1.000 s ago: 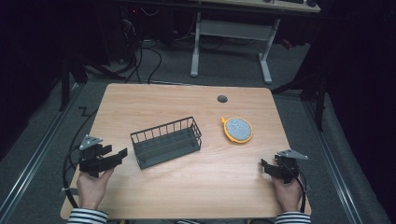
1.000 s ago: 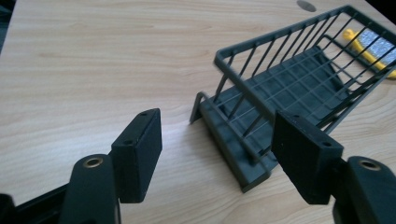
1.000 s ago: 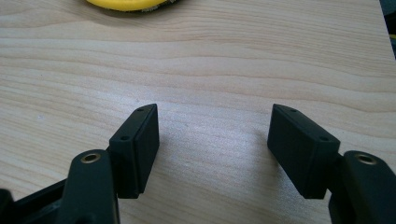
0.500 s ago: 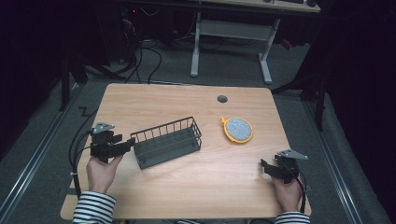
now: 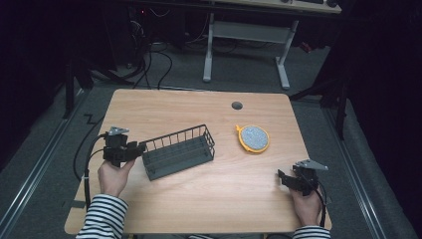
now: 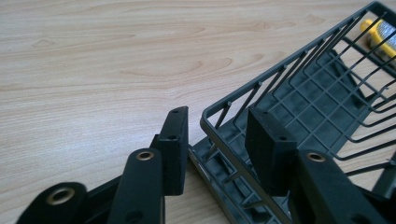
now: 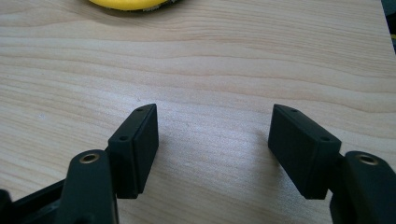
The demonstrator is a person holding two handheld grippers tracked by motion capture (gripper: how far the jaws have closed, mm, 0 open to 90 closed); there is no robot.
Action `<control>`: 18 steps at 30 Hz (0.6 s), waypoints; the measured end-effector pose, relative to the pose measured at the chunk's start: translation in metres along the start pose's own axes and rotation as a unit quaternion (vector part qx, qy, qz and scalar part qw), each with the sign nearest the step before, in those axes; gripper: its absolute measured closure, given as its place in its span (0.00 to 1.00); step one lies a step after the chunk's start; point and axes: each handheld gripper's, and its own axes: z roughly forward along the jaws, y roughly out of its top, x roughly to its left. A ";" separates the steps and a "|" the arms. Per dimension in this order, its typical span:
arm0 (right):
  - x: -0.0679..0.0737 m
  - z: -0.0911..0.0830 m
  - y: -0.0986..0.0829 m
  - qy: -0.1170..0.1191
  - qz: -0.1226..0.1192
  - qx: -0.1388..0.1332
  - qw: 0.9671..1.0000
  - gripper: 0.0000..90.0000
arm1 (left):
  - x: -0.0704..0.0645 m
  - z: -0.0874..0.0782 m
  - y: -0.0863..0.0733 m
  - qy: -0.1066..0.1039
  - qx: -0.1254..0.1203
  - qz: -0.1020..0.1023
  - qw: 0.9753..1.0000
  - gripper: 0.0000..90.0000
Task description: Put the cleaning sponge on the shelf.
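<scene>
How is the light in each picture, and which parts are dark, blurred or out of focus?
High view: the table is evenly lit, the room around it is nearly black, and the whole picture is a little soft. Left gripper view: the wire basket throws a faint shadow, and the nearest parts of the left gripper are slightly soft. Right gripper view: wood grain is sharp, and the yellow object is cut by the top edge.

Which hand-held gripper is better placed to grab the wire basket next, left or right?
Left. The left hand-held gripper is open, jaws straddling the end wall of the wire basket. The right hand-held gripper is open over bare table, far from the basket.
</scene>
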 end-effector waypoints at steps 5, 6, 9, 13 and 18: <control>0.000 0.000 0.000 0.000 0.000 0.000 1.000 0.37 | -0.002 0.004 0.003 0.003 0.005 0.009 1.000 0.73; 0.000 0.000 0.000 0.000 0.000 0.000 1.000 0.37 | -0.003 0.005 0.003 0.002 0.006 0.009 1.000 0.74; 0.000 0.000 0.000 0.000 0.001 0.000 1.000 0.37 | -0.003 0.008 0.003 0.006 0.008 0.013 1.000 0.77; 0.000 0.000 0.000 0.000 0.001 0.000 1.000 0.37 | -0.002 0.008 0.003 0.004 0.008 0.011 1.000 0.79; 0.000 0.000 0.000 0.000 0.001 0.000 1.000 0.37 | -0.002 0.008 0.003 0.004 0.007 0.009 1.000 0.80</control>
